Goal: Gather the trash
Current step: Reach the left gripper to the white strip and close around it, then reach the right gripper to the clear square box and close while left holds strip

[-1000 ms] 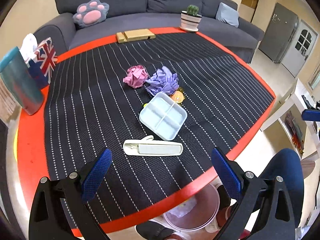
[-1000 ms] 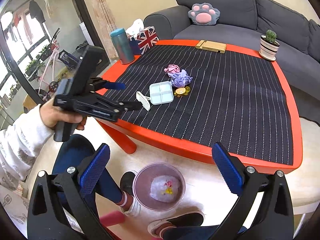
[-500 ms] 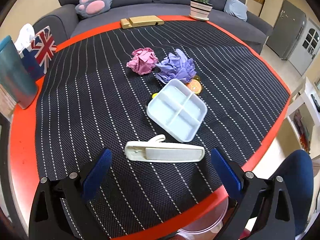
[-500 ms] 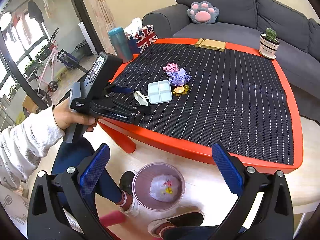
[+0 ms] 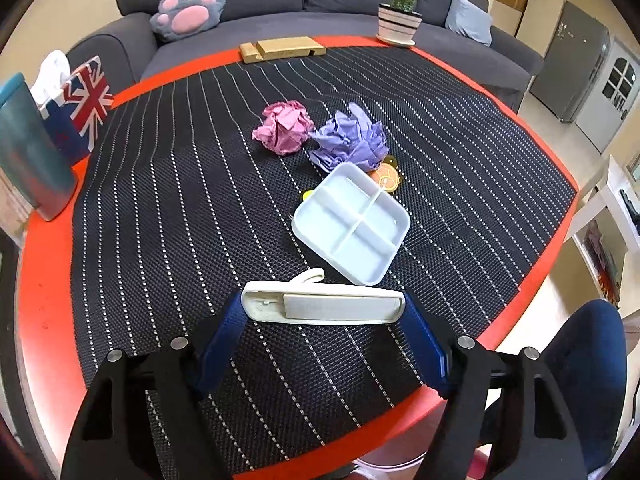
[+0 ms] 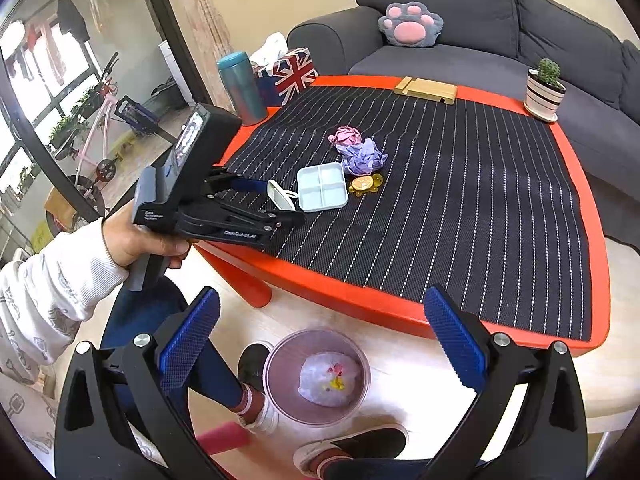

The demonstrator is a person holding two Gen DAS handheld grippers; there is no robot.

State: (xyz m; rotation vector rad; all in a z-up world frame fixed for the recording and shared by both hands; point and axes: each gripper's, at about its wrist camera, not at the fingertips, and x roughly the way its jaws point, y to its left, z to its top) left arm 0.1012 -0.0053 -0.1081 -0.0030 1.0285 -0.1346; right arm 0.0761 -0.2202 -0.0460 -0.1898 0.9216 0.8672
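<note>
A long white plastic piece [image 5: 320,306] lies near the front edge of the striped mat [image 5: 160,200]. My left gripper [image 5: 322,308] is closing on it, and its blue pads [image 5: 224,332] touch both ends. In the right wrist view the left gripper [image 6: 280,200] rests low over the white piece [image 6: 278,196]. Behind it are a white divided tray [image 5: 352,222], an orange toy [image 5: 386,176], a purple paper ball [image 5: 352,140] and a pink paper ball [image 5: 284,126]. My right gripper [image 6: 320,296] hangs open and empty over the floor, above a clear bin [image 6: 280,344] that holds crumpled trash.
A teal tumbler [image 5: 28,152] and a flag-print tissue box [image 5: 80,108] stand at the table's left edge. A wooden stand [image 5: 280,50] and a potted cactus [image 5: 400,20] sit at the far edge, before a grey sofa. The person's feet [image 6: 256,404] are beside the bin.
My left gripper has moved forward and down to the white plastic piece, and its jaws have narrowed onto its two ends. The right gripper has stayed in place.
</note>
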